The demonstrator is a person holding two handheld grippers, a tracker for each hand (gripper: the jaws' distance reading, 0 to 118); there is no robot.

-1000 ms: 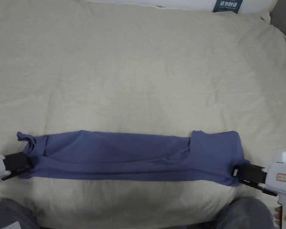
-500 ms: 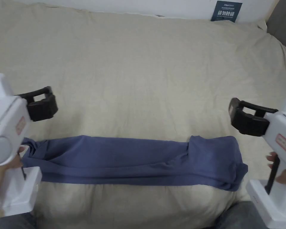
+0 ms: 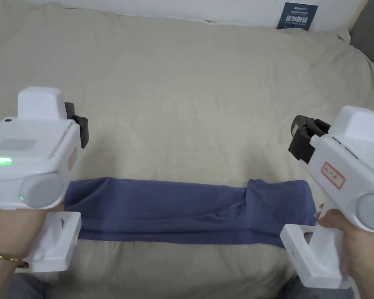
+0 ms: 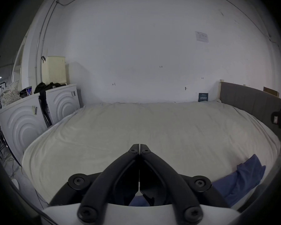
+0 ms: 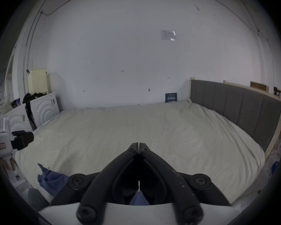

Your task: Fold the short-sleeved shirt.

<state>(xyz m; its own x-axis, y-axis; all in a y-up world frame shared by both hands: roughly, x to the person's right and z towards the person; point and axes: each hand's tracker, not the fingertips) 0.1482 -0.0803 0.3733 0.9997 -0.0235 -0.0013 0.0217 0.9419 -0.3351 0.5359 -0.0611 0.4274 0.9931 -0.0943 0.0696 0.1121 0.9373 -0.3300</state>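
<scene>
Two grippers: both are hovering above the bed (image 3: 190, 78), clear of the short-sleeved shirt (image 3: 182, 210), touching nothing.
Left gripper (image 4: 139, 146): jaws are sitting pressed tip to tip on nothing; it is hanging over the shirt's left end.
Right gripper (image 5: 138, 145): jaws are likewise meeting at the tips, empty; it is hanging just past the shirt's right end.
Shirt: it is lying as a long narrow blue band across the near edge of the bed, with a wider doubled patch showing at its right end.
Step in hand: by my reading, the lengthwise fold is done and the person is pausing between folds.
Next move: likely opening the jaws, lowering onto one end of the band, pinching every layer and carrying that end across toward the other.
Watch for: layers slipping apart if only the top one is being gripped.
</scene>
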